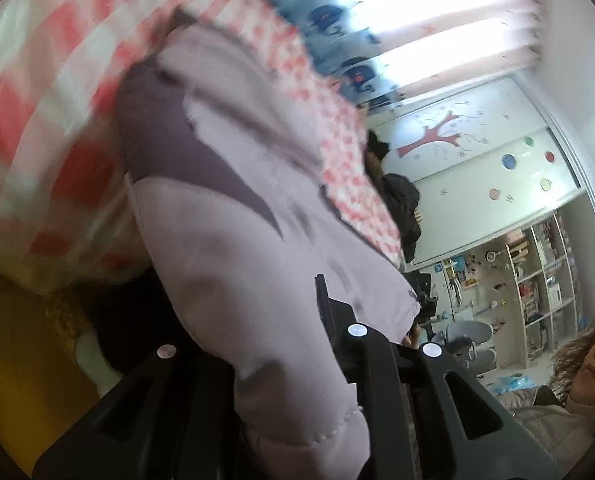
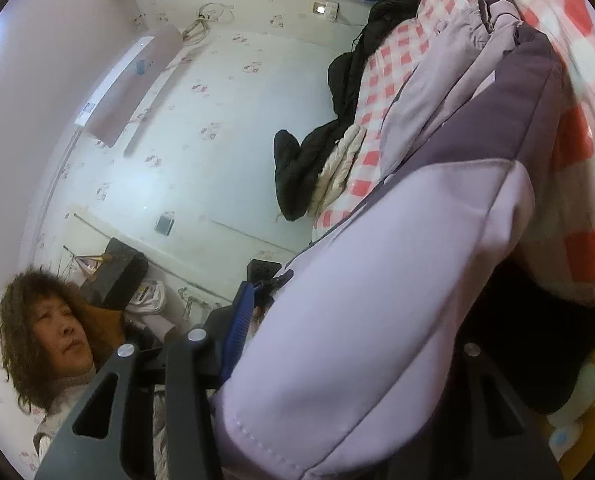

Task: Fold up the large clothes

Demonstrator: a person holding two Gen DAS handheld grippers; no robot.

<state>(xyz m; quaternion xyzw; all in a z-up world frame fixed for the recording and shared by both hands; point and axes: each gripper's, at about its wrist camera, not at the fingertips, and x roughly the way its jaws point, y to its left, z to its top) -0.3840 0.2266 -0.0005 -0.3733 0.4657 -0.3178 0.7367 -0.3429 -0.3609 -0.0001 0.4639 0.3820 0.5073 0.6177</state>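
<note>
A lilac padded jacket (image 1: 225, 200) with darker purple panels lies partly on a pink-and-white checked bedspread (image 1: 57, 80). In the left wrist view a stitched edge of it runs between the fingers of my left gripper (image 1: 281, 340), which is shut on the fabric. In the right wrist view another thick fold of the jacket (image 2: 397, 260) fills the gap of my right gripper (image 2: 357, 320). Its blue-padded finger (image 2: 237, 328) presses on one side and the other finger is mostly hidden by cloth. Both views are tilted and the left one is blurred.
A black garment (image 2: 297, 168) and a cream quilted one (image 2: 337, 168) lie on the checked bedspread (image 2: 577, 120). A person (image 2: 53, 332) stands close behind the grippers. Shelves (image 1: 537, 280), a grey chair (image 1: 469, 336) and a wall air conditioner (image 2: 129, 84) line the room.
</note>
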